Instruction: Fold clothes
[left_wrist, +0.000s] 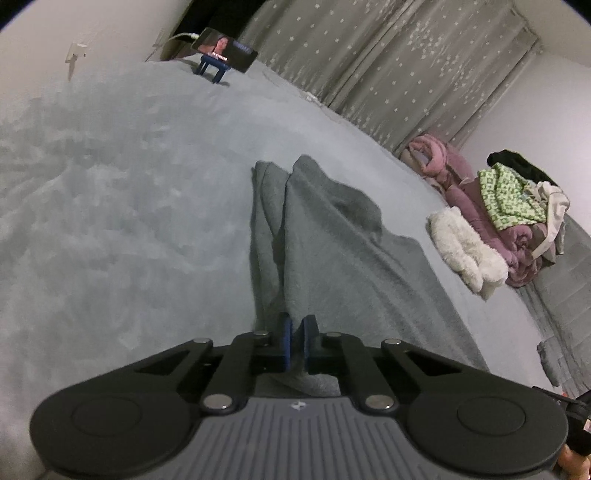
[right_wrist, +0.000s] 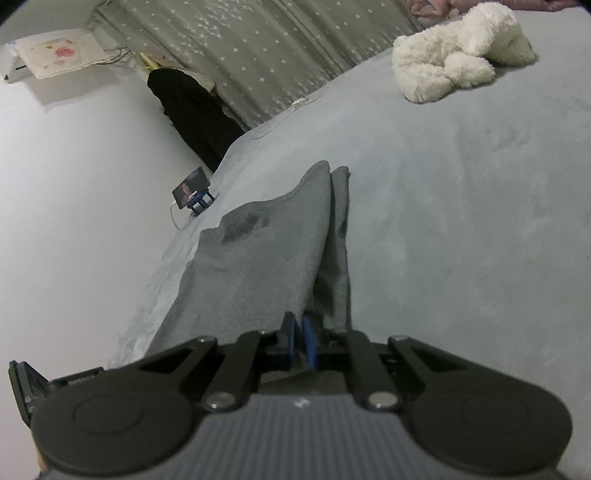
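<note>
Pale blue-grey bedding covers the bed (left_wrist: 110, 221), and behind it hang grey curtains (left_wrist: 388, 74) dotted with small white stars. On this bed lies the grey garment (left_wrist: 332, 251) — a soft, fleecy piece drawn up into long folds that run away from both cameras toward a pointed far end. The left tool (left_wrist: 297, 332) has its blue pads pressed close together on a near edge of the garment, cloth pinched between them; the right tool (right_wrist: 299, 334) grips another near edge the same way, its pads almost meeting with fabric caught in the narrow gap. From each wrist view the garment rises from the pads in two ridges side by side, the layers touching along their length (the cloth seems lifted a little off the bed near the tools, though the fisheye makes that hard to judge). A white fluffy item (left_wrist: 465, 251) lies on the bed well apart from the garment, just beside a heap of clothes (left_wrist: 517, 206) — pink, green-patterned and black pieces stacked together near the curtains. At the far corner of the bed a phone (left_wrist: 225, 50) stands on a small blue stand, its screen lit and a white cable leading from it.
</note>
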